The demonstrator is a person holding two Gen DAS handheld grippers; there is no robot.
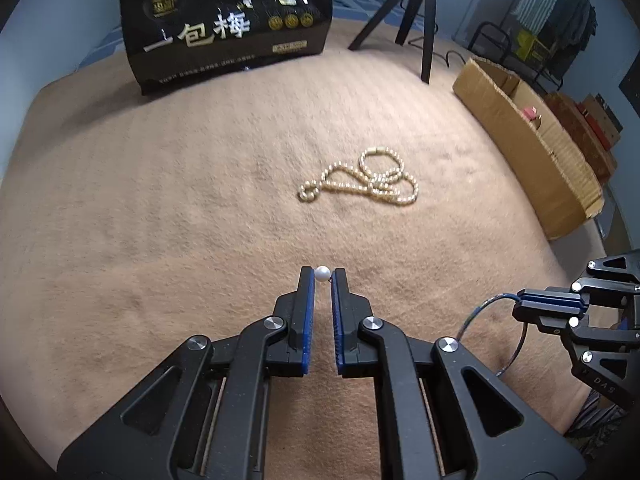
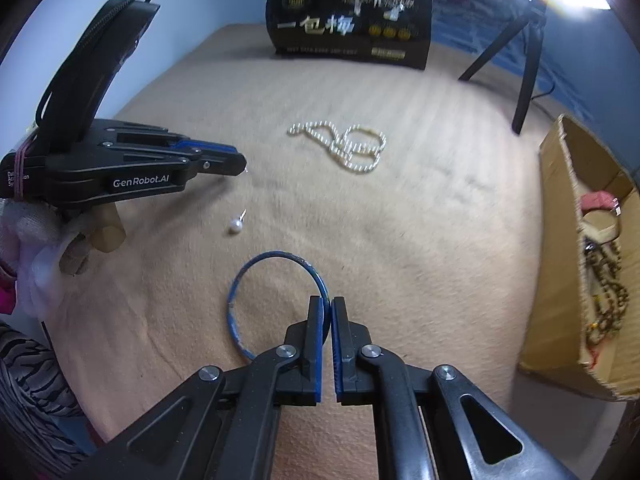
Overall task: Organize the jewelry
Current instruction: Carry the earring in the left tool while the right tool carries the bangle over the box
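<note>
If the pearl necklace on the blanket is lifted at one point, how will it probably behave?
The pearl necklace is probably floppy: it lies in loose, curling loops on the blanket, so it would likely hang and swing. Its strands cross in the middle, so it may tangle when lifted. The beads look strung together, so single beads rolling away seems unlikely.

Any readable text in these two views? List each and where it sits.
"一包梅": large pale characters on the black printed bag.
"GenRobot.AI": white print on the left gripper's black body.
"DA 9": embossed on the right gripper's black linkage, rest cut off.
Small print on the bag and the gripper's side label: too blurred to read.
</note>
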